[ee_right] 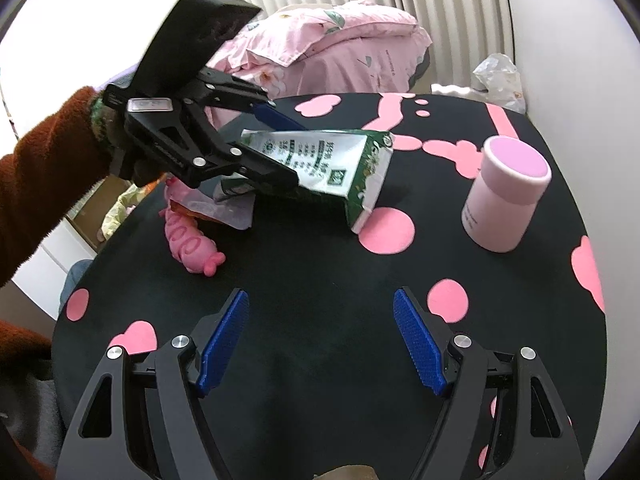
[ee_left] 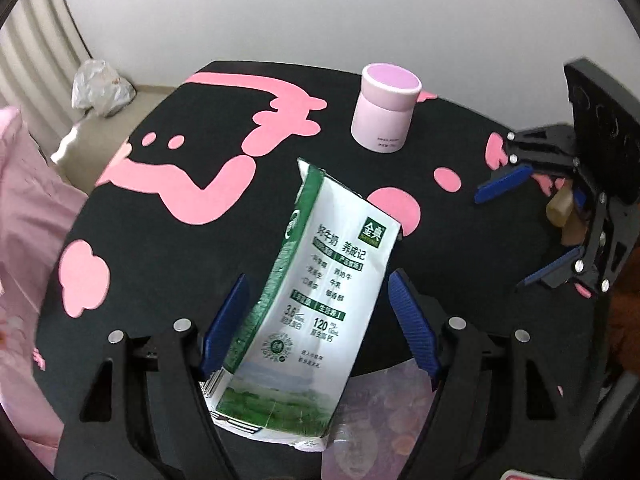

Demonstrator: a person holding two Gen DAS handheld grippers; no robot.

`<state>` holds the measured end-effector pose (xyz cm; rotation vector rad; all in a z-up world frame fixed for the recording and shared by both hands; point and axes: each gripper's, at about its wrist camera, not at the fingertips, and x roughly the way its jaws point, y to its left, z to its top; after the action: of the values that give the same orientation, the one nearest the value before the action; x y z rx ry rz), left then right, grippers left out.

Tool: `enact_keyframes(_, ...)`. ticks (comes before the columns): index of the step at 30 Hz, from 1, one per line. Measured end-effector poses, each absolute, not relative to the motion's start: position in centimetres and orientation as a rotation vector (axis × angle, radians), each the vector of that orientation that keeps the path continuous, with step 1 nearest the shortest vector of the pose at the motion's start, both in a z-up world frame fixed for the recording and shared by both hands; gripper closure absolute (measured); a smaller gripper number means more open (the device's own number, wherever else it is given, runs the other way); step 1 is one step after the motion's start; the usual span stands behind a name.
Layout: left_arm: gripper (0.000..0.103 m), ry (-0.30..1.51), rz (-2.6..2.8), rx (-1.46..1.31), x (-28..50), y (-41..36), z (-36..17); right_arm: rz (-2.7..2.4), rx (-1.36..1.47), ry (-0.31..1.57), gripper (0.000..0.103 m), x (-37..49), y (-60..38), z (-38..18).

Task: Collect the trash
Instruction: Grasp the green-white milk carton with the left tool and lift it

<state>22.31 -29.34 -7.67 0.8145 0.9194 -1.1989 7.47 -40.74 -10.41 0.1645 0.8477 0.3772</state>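
- The counter is black with pink blobs and dots.
- The milk carton is white with green edges, green print and a grassy scene at 1 end.
- The jar is pale pink with a lilac top.
- The tongs are black with 2 blue ribbed pads.
- The sleeve looks rust-brown.
- The bedding is pink, probably floral.

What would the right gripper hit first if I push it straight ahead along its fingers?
Most likely the bare black tabletop; nothing lies between the right gripper's open fingers. The milk carton and pink jar look farther off, though depth is unclear.
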Motion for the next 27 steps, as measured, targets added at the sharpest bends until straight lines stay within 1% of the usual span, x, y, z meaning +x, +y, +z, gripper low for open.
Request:
enact_keyframes(4, 0.034, 0.894, -1.137, 0.914, 21.6, -30.1, -8.8, 0.369, 0.177, 0.863, 0.031, 7.6, -41.0, -10.9)
enact_keyframes(6, 0.035, 0.917, -1.094, 0.899, 22.4, -30.3, -9.4, 0.365, 0.177, 0.866, 0.031, 7.5, -40.9, -11.0)
enact_keyframes(7, 0.037, 0.931, -1.075, 0.884, 22.8, -30.4, -9.6, 0.364, 0.175, 0.867, 0.031, 7.4, -40.8, -11.0)
enact_keyframes(8, 0.041, 0.956, -1.048, 0.858, 23.5, -30.3, -9.7, 0.362, 0.172, 0.867, 0.031, 7.4, -40.8, -11.0)
enact_keyframes(12, 0.048, 1.029, -0.96, 0.713, 26.0, -29.2, -9.2, 0.338, 0.158, 0.882, 0.031, 7.4, -40.7, -11.0)
enact_keyframes(14, 0.05, 1.044, -0.909, 0.671, 26.4, -28.5, -8.6, 0.331, 0.148, 0.895, 0.031, 7.6, -40.7, -11.1)
enact_keyframes(17, 0.052, 1.047, -0.835, 0.518, 26.8, -26.4, -6.6, 0.318, 0.133, 0.902, 0.031, 7.6, -40.4, -11.0)
enact_keyframes(19, 0.053, 0.997, -0.783, 0.407, 26.2, -24.4, -4.4, 0.29, 0.103, 0.905, 0.031, 7.7, -39.9, -10.7)
enact_keyframes(23, 0.053, 0.819, -0.674, 0.267, 22.8, -19.6, 0.2, 0.277, 0.07, 0.894, 0.031, 8.6, -38.7, -10.0)
enact_keyframes(27, 0.053, 0.769, -0.561, 0.16, 19.9, -15.5, 1.7, 0.359, 0.094, 0.873, 0.031, 9.3, -36.5, -9.1)
